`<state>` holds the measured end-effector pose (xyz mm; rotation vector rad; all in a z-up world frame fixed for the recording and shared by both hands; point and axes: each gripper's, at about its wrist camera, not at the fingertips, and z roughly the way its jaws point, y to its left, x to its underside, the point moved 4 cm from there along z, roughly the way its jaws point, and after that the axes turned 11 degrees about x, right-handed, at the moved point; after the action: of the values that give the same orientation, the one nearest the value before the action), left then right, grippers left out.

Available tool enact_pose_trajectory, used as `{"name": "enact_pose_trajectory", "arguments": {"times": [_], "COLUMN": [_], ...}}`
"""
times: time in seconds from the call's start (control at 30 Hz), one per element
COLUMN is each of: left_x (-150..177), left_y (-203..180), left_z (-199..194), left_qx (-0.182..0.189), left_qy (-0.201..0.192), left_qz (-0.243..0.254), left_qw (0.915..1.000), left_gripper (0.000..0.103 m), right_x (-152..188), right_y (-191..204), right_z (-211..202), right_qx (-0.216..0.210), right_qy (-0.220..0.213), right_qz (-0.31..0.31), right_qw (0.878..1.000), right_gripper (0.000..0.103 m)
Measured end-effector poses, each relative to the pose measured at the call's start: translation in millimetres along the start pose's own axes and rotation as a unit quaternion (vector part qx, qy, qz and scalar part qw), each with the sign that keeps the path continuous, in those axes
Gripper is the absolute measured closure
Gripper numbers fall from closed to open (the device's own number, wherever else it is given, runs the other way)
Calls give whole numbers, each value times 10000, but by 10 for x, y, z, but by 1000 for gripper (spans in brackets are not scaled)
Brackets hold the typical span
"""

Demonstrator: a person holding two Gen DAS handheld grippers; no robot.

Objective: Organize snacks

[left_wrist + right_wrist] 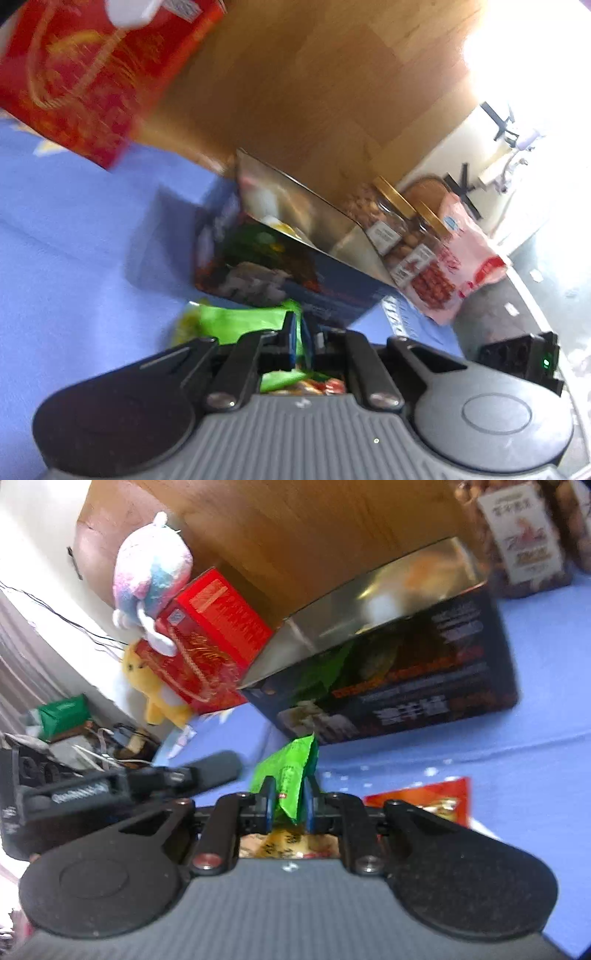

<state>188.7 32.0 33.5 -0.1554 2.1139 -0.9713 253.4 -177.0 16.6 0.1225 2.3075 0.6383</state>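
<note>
Ahead, open dark box [388, 686]; red box [207, 638], jars [397, 221] beside.

Two tongs: left tongs [299, 338], right tongs [290, 805]. Two green snack packets: one [236, 319] clamped in the left tongs, one [291, 771] clamped in the right. One red snack packet [436, 803] flat on the blue tabletop [74, 240]. One dark open box [295, 266] with a silver lining. One red gift box [92, 74]. Two gold-lidded glass jars of nuts: nearer [421, 243], farther [384, 214]. One pink-and-white bag [469, 254] beside the jars. Two plush toys: pastel one [151, 572], yellow one [159, 690]. One green box [64, 710] in background clutter.
</note>
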Motion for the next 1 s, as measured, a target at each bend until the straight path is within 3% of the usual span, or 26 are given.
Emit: {"name": "enact_pose_trajectory", "arguments": {"times": [0.13, 0.23, 0.3, 0.33, 0.4, 0.43, 0.5, 0.63, 0.7, 0.83, 0.9, 0.93, 1.0], "left_x": [70, 114, 126, 127, 122, 118, 95, 10, 6, 118, 153, 168, 183], "left_y": [96, 60, 27, 30, -12, -35, -143, -216, -162, -83, -66, -47, 14], "left_z": [-21, 117, 218, 242, 259, 265, 262, 96, 32, 113, 197, 232, 290], "left_qx": [-74, -118, -141, -143, 77, 236, 246, -86, -265, -207, -230, -262, -195], "left_qy": [237, 420, 463, 490, 554, 627, 601, 323, 345, 663, 777, 802, 818], "left_qz": [-358, -258, -109, -86, -126, -185, -70, 247, 180, -94, -144, -169, -318], "left_qw": [9990, 9987, 9988, 9987, 9984, 9976, 9979, 9991, 9989, 9975, 9966, 9963, 9960], "left_gripper": [79, 65, 66, 71, 94, 94, 94, 87, 70, 61, 50, 50, 55], "right_x": [99, 137, 159, 162, 153, 144, 123, 111, 101, 85, 72, 63, 90], "right_y": [-139, -209, -250, -269, -278, -273, -194, -148, -250, -344, -339, -328, -325], "right_z": [-89, -65, -52, -57, -81, -99, -136, -174, -154, -119, -116, -89, -4], "right_qx": [-38, -59, -102, -111, -104, -224, -361, 168, 245, 104, -14, -121, -319], "right_qy": [-61, -151, -142, -134, -150, -140, -178, -450, -392, -268, -189, -84, 246], "right_qz": [122, 220, 245, 268, 275, 279, 194, -253, -209, -121, -262, -320, -306], "right_qw": [9999, 9996, 9995, 9995, 9995, 9993, 9990, 9985, 9987, 9995, 9995, 9994, 9987], "right_gripper": [87, 87, 87, 87, 87, 88, 89, 91, 93, 82, 61, 52, 55]}}
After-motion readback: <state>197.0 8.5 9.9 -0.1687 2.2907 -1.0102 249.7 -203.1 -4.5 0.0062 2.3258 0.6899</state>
